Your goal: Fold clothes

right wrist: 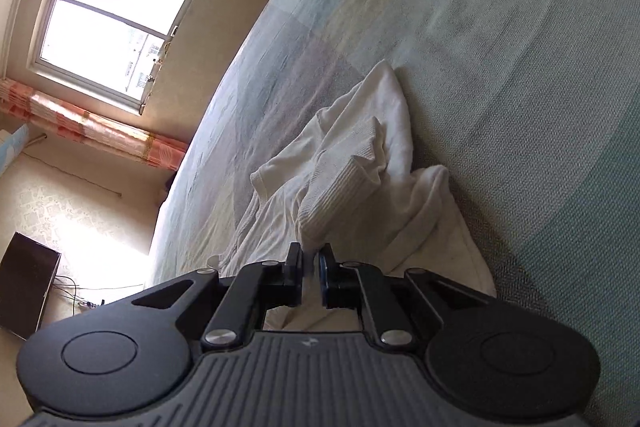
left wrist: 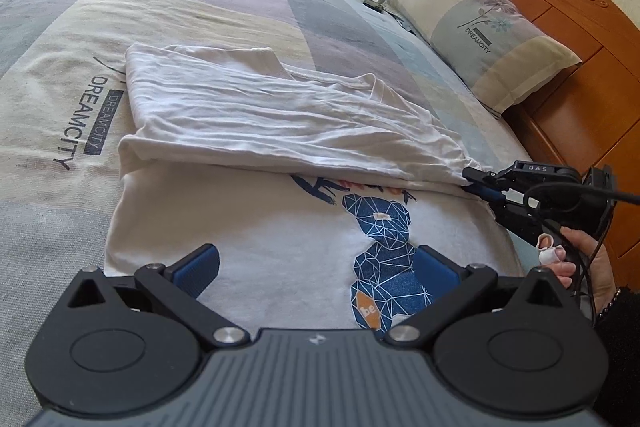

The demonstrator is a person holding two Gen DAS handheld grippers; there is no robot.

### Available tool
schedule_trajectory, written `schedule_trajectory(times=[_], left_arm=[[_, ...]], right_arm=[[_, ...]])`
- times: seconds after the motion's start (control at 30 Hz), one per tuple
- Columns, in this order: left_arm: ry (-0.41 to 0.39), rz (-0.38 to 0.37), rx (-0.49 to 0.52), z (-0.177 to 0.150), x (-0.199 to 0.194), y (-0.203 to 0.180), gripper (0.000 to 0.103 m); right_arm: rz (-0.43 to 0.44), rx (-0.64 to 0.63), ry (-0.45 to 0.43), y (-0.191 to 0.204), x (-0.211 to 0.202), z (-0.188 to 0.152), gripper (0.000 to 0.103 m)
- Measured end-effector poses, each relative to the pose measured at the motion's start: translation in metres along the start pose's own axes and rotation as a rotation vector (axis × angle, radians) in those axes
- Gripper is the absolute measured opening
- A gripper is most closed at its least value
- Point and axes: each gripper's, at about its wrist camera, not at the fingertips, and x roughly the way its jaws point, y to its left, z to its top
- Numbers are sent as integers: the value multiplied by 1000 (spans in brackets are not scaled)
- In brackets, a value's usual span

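A: Right gripper [right wrist: 311, 261]?
B: Pinched on the shirt [left wrist: 280, 123] edge, it seems; cloth hides the pads.
A: Left gripper [left wrist: 316, 269]?
B: Wide apart, shirt lying just beyond and between its fingers, on the bed [left wrist: 60, 67].

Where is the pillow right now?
In the left wrist view, the pillow leans against the wooden headboard at the upper right, at the head of the bed beyond the white T-shirt.
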Motion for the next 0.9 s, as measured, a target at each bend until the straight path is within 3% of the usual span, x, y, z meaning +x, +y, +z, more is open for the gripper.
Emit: schedule_trajectory(times=[0.1, 0.27, 0.37, 0.47, 0.57, 0.67, 0.77, 0.9], left_arm=[[-14, -14, 23, 7, 1, -3, 102], [-32, -49, 60, 24, 18, -2, 102], [-55, -64, 61, 35, 26, -2, 102], [-123, -101, 114, 48, 23, -7, 102], [-119, -44, 136, 59, 34, 3, 102], [-62, 41, 68, 56, 51, 34, 102], [-76, -24, 69, 42, 40, 55, 102], [-57, 2, 49, 44, 25, 57, 102]], right_arm=[[-40, -13, -5, -4, 1, -1, 18], [-99, -99, -68, 16, -13, -2, 54], [-189, -200, -87, 32, -18, -5, 54], [-230, -318, -128, 30, -49, -9, 55], [-254, -465, -158, 49, -51, -10, 61], [-240, -584, -136, 67, -33, -6, 65], [-274, -692, -30, 73, 7, -4, 64], [-390, -806, -13, 62, 44, 7, 64]])
